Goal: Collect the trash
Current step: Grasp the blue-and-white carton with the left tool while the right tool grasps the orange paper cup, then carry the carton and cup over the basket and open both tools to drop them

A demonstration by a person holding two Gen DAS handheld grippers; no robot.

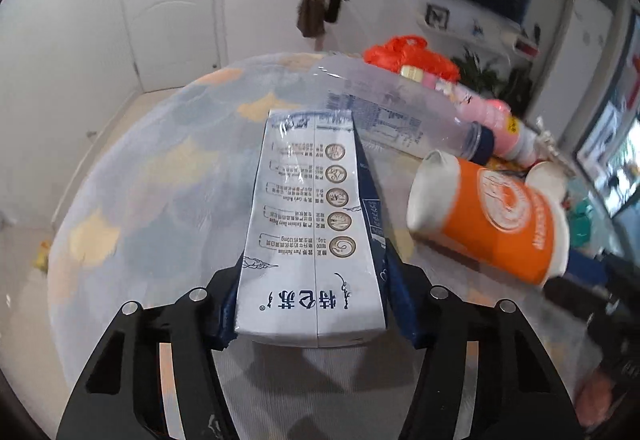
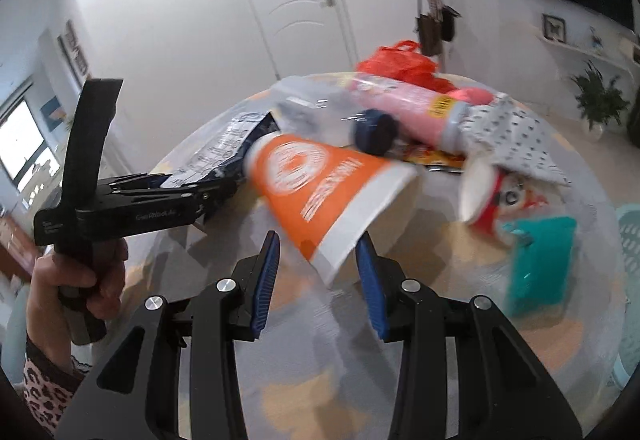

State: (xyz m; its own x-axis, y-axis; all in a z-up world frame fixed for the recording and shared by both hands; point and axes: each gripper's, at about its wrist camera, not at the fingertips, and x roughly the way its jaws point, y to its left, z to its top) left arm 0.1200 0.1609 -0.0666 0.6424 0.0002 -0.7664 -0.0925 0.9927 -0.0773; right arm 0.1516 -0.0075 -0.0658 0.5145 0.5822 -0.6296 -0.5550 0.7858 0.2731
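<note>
My left gripper [image 1: 314,304] is shut on a white and blue milk carton [image 1: 312,224], held flat over the round table [image 1: 160,200]. The carton also shows in the right wrist view [image 2: 224,152], in the left gripper [image 2: 212,196]. My right gripper [image 2: 318,276] is shut on the white rim of an orange paper cup [image 2: 320,192], which lies on its side. The cup also shows in the left wrist view [image 1: 492,220].
A clear plastic bottle with a dark cap [image 2: 332,112], a pink bottle [image 2: 404,100], an orange-red plastic bag [image 2: 400,64], a dotted cloth [image 2: 516,144], a red and white cup [image 2: 492,200] and a teal packet [image 2: 540,264] lie on the table. A pale basket [image 2: 630,260] stands right.
</note>
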